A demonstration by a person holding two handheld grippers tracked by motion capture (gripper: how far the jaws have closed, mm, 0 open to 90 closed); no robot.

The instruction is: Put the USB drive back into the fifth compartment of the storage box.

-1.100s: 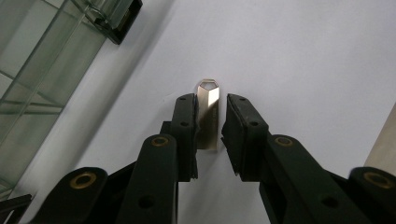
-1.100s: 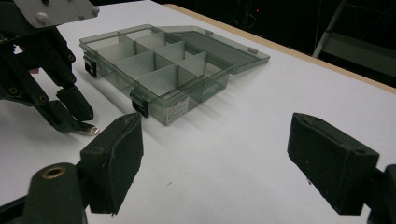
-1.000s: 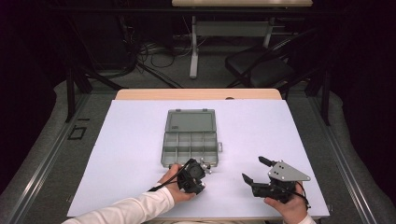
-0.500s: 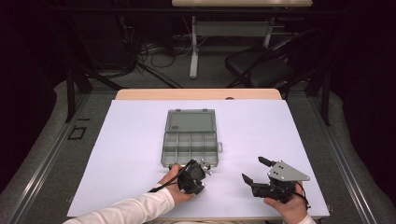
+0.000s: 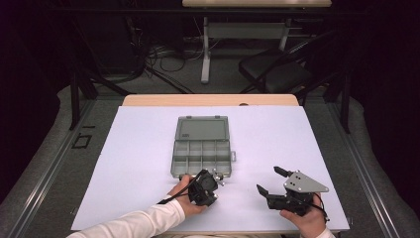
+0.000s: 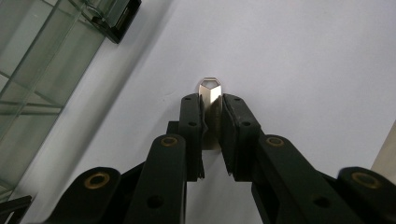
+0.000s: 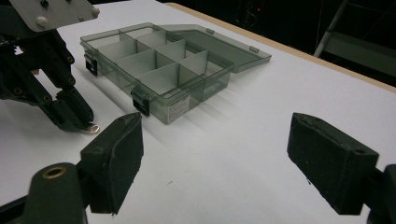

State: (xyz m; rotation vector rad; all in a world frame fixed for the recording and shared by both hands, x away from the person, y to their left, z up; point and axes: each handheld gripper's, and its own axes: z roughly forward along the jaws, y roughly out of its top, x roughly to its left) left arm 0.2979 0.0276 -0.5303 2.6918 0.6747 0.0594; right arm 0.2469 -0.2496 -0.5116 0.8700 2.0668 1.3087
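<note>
bg: black chair (image 5: 277, 74) | cables (image 5: 158, 62) on floor | 2nd table (image 5: 257, 4)

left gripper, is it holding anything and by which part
Yes: the left gripper is shut on a small silver metal piece, pinching its near end; the pointed far end sticks out. The right gripper holds nothing.

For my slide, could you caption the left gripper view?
Left gripper clamps a small metal piece on white table.

White table (image 5: 148, 148): organizer box (image 5: 202, 146) (lid open), metal piece (image 6: 211, 91).
</note>
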